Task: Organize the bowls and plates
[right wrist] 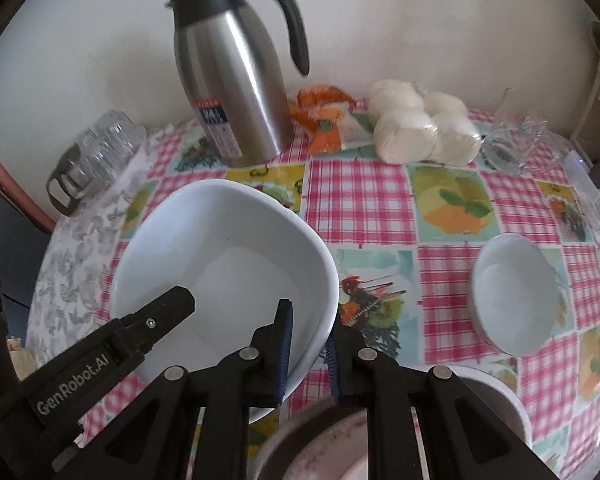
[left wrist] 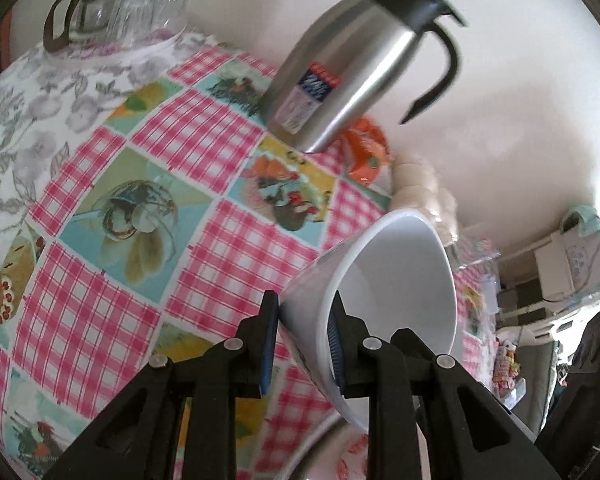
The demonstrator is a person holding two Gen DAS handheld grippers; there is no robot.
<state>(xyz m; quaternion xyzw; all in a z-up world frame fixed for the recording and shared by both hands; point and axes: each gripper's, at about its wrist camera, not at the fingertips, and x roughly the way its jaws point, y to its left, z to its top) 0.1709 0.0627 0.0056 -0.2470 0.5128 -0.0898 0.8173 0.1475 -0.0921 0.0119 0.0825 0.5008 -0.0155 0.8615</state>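
A large white square bowl (right wrist: 224, 264) is held above the checked tablecloth. My right gripper (right wrist: 308, 344) is shut on its near right rim. My left gripper (left wrist: 306, 332) is shut on the opposite rim, and the bowl appears tilted in the left wrist view (left wrist: 396, 280); that gripper's finger (right wrist: 156, 312) shows in the right wrist view. A small white bowl (right wrist: 514, 292) stands alone at the right. A plate with a pink pattern (right wrist: 340, 452) lies below my right gripper, and its rim shows under my left gripper (left wrist: 340, 452).
A steel thermos jug (right wrist: 236, 92) stands at the back by the wall. Upturned glasses (right wrist: 96, 152) are at the left, a bag of white buns (right wrist: 420, 128) and an orange packet (right wrist: 324, 120) at the back, a glass jug (right wrist: 512, 140) at the right.
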